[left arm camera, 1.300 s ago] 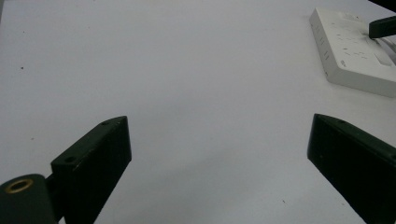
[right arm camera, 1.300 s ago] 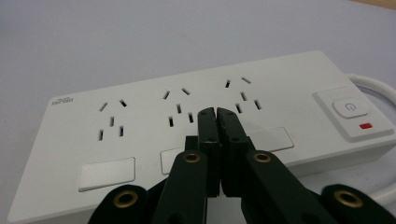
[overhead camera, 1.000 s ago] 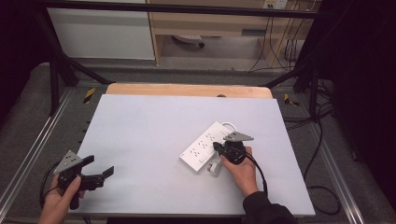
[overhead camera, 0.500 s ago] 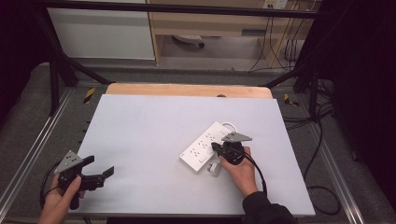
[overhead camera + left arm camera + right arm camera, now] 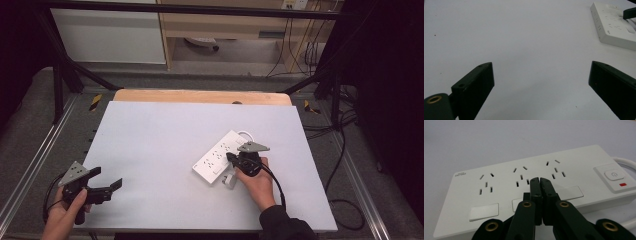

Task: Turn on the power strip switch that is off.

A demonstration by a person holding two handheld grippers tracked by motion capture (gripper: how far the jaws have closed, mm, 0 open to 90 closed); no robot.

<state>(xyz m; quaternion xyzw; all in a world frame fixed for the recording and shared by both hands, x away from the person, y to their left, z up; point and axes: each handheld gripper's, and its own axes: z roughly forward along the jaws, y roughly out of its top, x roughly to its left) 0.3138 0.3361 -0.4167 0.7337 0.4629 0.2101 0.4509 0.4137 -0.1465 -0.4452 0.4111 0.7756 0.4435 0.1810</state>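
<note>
With right gripper [image 5: 540, 181] jaws pressed together on nothing, tips over the middle sockets of the white power strip [image 5: 220, 156] lying right of centre on the table [image 5: 150, 140], and left gripper [image 5: 102, 189] wide open, empty, well apart: probably best to press squarely.

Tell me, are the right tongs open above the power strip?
No, the right tongs are shut, their two black jaws pressed together over the middle sockets of the white power strip.

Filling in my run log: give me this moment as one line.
left gripper: open, near-left of table, holding nothing | right gripper: shut, tips over power strip's middle socket | white plug: beside strip
</note>
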